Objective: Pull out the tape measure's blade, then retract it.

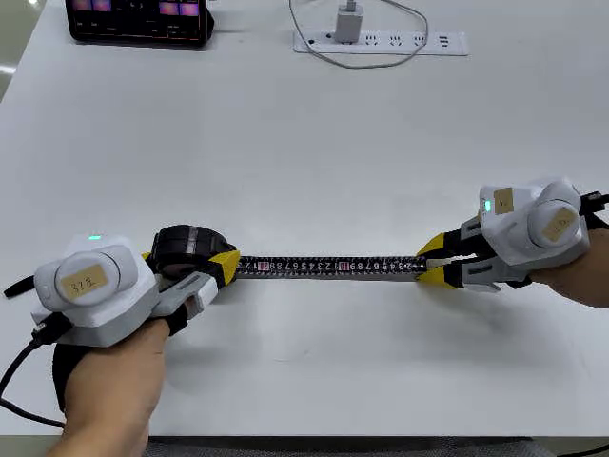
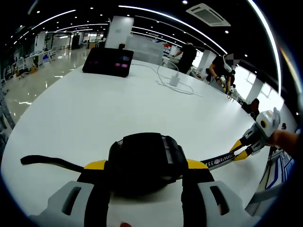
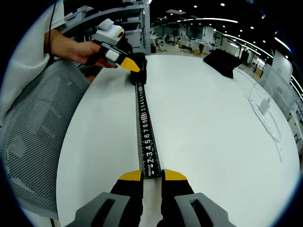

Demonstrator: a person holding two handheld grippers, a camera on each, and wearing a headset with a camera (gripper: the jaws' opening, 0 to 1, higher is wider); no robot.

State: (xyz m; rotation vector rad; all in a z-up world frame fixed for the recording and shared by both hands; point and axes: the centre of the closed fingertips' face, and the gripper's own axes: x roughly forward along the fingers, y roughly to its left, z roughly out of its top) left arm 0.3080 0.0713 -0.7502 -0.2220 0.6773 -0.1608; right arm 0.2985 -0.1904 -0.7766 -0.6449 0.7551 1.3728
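Tape measure case [image 1: 186, 246]: black, squat, resting on the white table [image 1: 304, 143] at its near left; clamped across its broad body by my left gripper [image 1: 211, 271], jaws closed firmly onto it; judged dense and rigid for its bulk, with a smooth shell likely to twist under an off-centre hold, so the grip across the widest part suited it.
Blade [image 1: 328, 266]: dark, numbered, stretched flat along the tabletop from the case's mouth rightward; its free end was pinched between the narrow-set jaws of my right gripper [image 1: 433, 261]; judged thin sprung steel, light, slick-faced, stiff lengthwise yet apt to buckle, and pulling back toward the case; best held at the very tip and fed home slowly, not released.
Power strip [image 1: 381, 42]: white, at the far edge, well apart from the work; a cable [image 1: 328, 55] looped beside it.
Screen [image 1: 138, 19]: dark, at the far left corner.
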